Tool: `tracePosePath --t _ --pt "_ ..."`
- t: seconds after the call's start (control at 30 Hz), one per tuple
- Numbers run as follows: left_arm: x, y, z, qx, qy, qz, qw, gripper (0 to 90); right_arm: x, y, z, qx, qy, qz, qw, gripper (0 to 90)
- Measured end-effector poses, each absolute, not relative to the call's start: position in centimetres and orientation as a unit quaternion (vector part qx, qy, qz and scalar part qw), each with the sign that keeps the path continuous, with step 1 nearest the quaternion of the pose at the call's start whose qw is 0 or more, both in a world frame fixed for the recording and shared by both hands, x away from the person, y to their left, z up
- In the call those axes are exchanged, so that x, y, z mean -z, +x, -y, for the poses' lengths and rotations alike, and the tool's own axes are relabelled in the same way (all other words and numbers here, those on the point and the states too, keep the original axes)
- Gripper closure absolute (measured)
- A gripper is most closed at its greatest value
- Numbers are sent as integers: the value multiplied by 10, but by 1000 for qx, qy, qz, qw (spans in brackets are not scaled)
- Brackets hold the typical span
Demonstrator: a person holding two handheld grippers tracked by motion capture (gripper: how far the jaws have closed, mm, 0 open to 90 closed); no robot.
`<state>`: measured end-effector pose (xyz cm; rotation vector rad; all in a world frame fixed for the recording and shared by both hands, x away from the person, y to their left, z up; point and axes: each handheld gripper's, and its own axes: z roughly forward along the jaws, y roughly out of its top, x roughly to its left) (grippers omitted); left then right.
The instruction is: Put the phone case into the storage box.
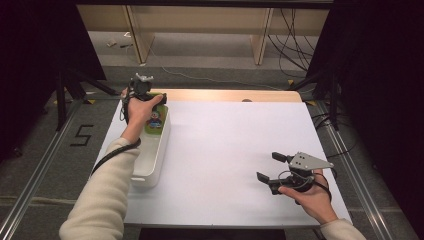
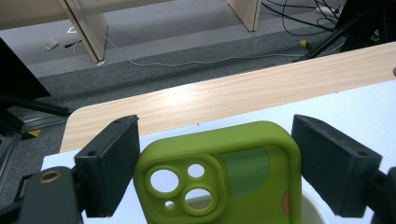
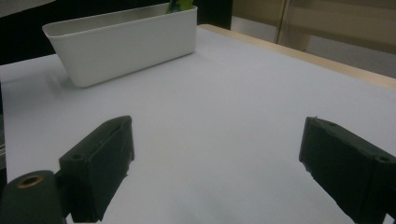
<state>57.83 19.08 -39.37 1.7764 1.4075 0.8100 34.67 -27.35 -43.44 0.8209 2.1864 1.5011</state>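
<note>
One legible marking: a black numeral "5" [image 1: 81, 135] on the grey floor [image 1: 45, 165], left of the left gripper [image 1: 141, 90].

The high view looks forward and down from above the near edge of the desk [image 1: 225, 150], taking in the whole white top and the floor beyond. The left claw view sits very close behind a green phone case [image 2: 219, 172] at the far left corner, facing the far wooden edge. The right claw view sits low near the near right corner, looking across the top toward the white bin [image 3: 126, 44] by the left edge. Both share the bin with the high view.
</note>
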Motion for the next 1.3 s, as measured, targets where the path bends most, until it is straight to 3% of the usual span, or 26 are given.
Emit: tracePosePath --t 1.3 --pt "400 578 -188 -299 699 -544 355 165 435 347 273 -531 291 -775 180 113"
